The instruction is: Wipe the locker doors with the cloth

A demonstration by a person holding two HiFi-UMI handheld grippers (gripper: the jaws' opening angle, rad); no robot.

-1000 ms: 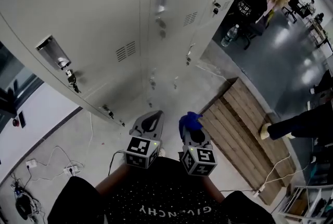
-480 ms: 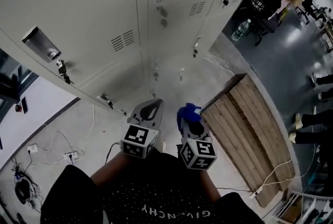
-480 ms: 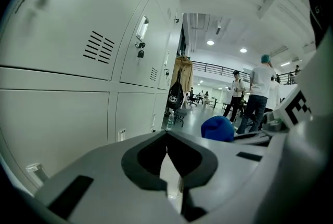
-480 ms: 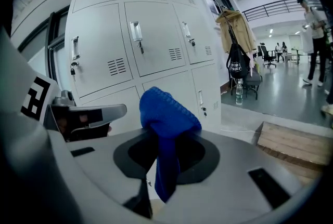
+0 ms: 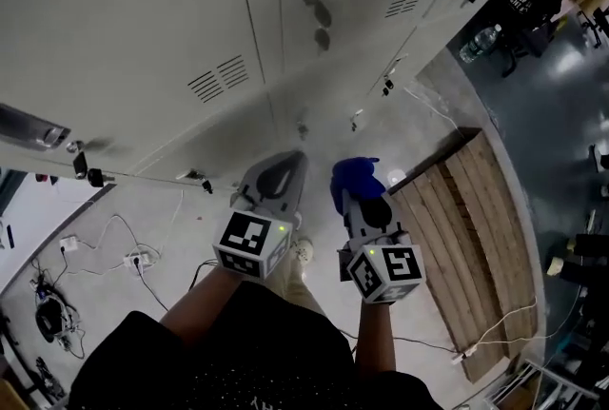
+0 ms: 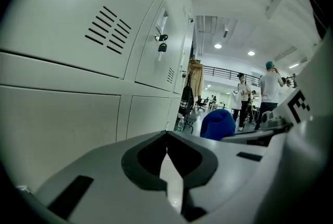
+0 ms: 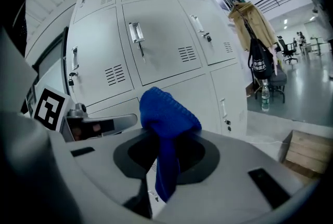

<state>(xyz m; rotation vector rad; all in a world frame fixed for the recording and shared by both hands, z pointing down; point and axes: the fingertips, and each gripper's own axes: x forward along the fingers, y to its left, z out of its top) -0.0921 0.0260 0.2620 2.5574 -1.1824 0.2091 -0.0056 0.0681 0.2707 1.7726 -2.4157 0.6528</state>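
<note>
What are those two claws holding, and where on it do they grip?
The right gripper pinches a blue cloth near its middle, with a bunch poking out beyond the jaws. The left gripper is shut on nothing.

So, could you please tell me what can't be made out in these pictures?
1. Head view: the right gripper has its tips covered by the blue cloth.
2. Left gripper view: only the cloth's top shows above the left gripper.
3. Head view: the locker doors are cut off by the top edge.
4. Any view: dirt or wiped patches on the doors are too faint to tell.
</note>
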